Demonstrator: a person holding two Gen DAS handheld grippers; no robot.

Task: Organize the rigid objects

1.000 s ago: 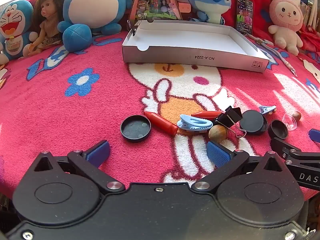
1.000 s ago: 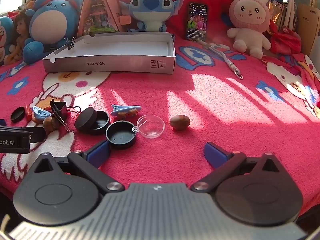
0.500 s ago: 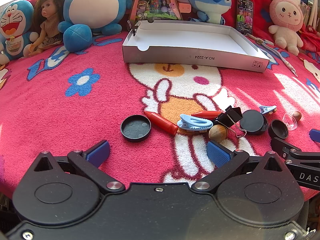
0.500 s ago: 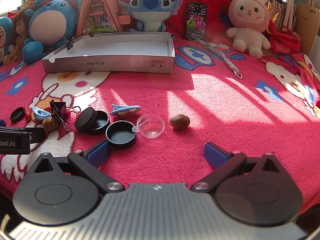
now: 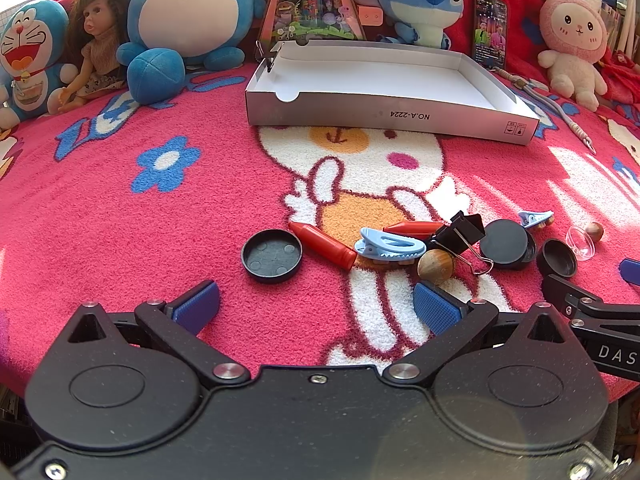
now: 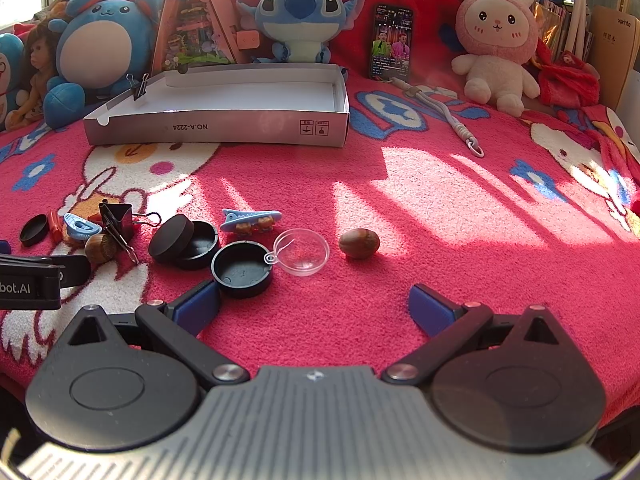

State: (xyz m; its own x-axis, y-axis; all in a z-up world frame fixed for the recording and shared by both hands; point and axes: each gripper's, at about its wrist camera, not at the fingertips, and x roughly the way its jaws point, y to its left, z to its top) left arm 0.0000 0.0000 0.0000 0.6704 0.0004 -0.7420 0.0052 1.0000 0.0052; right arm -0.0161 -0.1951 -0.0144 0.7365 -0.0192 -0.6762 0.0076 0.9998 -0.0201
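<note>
Small rigid items lie on a pink blanket. In the left wrist view: a black lid [image 5: 272, 255], a red crayon [image 5: 322, 245], a blue clip [image 5: 390, 244], a nut [image 5: 436, 266], a black binder clip [image 5: 460, 232]. In the right wrist view: a black cap [image 6: 242, 269], a clear half-sphere [image 6: 302, 257], a nut [image 6: 359, 243], a blue clip [image 6: 250, 218], a stacked black cap [image 6: 185, 240]. A white cardboard tray [image 5: 392, 114] [image 6: 216, 126] lies beyond. My left gripper [image 5: 316, 302] and right gripper [image 6: 314, 306] are open and empty, just short of the items.
Plush toys and a doll [image 5: 96, 52] line the back. A phone [image 6: 392, 42] leans by a pink bunny [image 6: 496, 46]. A lanyard [image 6: 444, 114] lies right of the tray. A binder clip [image 6: 140, 86] grips the tray's left corner.
</note>
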